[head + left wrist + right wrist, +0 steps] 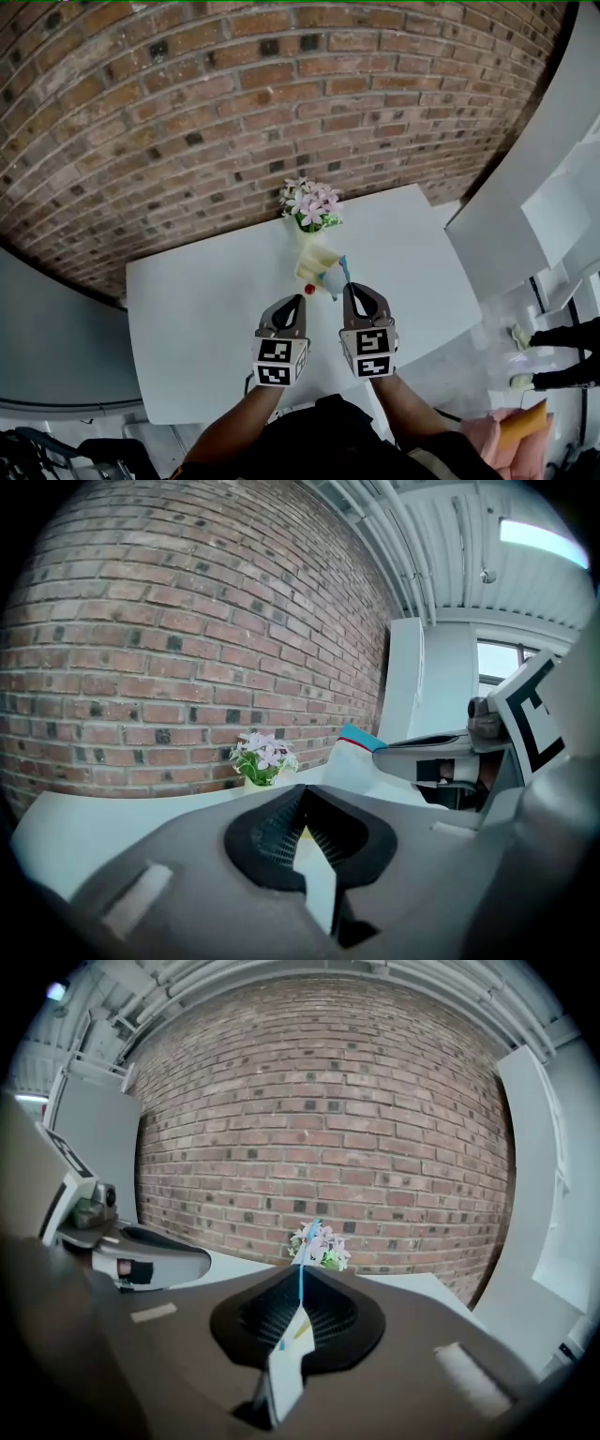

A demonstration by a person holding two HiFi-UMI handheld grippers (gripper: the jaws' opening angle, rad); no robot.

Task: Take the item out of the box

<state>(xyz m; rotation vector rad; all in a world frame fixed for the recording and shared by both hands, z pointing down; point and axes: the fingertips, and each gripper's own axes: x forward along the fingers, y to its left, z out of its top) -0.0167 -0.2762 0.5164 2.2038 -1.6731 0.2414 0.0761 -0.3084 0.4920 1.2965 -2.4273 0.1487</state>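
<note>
A pale yellow box (315,261) lies on the white table (187,319), just in front of a flower pot. My right gripper (351,290) is shut on a thin white packet with a blue top edge (298,1335), held edge-on between its pads. The same packet (354,754) shows a red stripe under its blue top, beside the right gripper (424,753). My left gripper (298,302) sits close beside it, near a small red spot (308,290) at the box's near end. Its pads (281,832) meet at the tips. I cannot tell whether they pinch anything.
A pot of pink and white flowers (311,204) stands at the table's back edge against the brick wall. White panels (525,187) rise on the right. A person's legs and shoes (525,337) are on the floor at right, with a pink and orange bundle (511,429) nearby.
</note>
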